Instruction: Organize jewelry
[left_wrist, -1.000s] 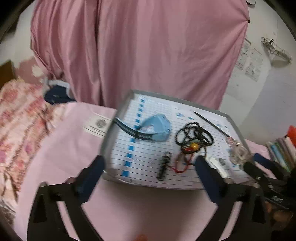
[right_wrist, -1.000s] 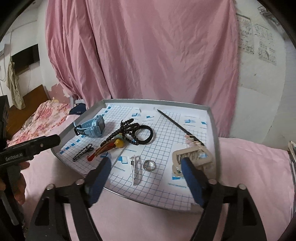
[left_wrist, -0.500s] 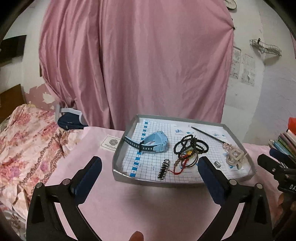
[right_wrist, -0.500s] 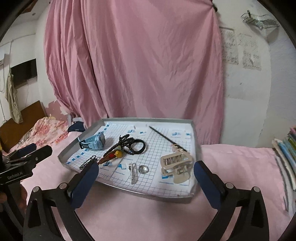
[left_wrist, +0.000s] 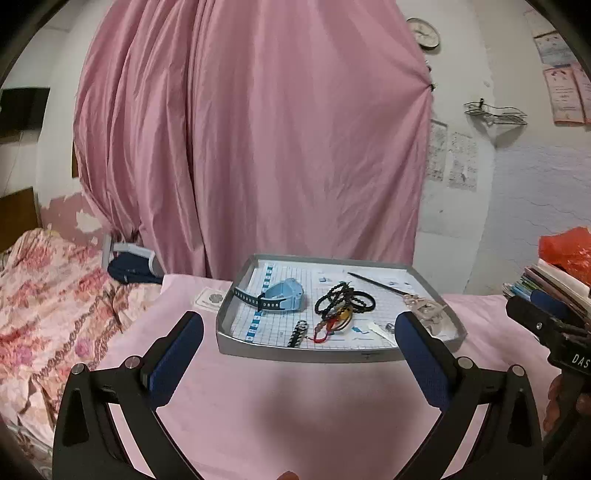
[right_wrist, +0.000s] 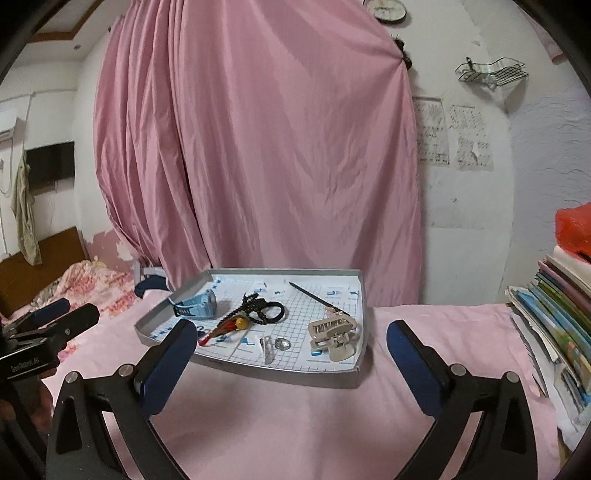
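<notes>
You are looking along each pair of wide-spread jaws, low over the pink worktop (left_wrist: 295, 406), facing the pink curtain (right_wrist: 258, 147). Both views are sharing the grey tray (left_wrist: 317, 354), sitting ahead between the jaws: the left view is facing its near edge, the right view its near-right corner (right_wrist: 354, 376).

Tray (right_wrist: 343, 378): grey rim, white liner with grid lines and blue markings. Watch (left_wrist: 286, 297): light blue case, dark strap. Bead bracelet (left_wrist: 338, 299): black. Hair claw clip (right_wrist: 332, 334): beige. Tablecloth (left_wrist: 295, 413): plain pink. Curtain (right_wrist: 258, 147): pink. Bedding (left_wrist: 48, 295): pink floral.
</notes>
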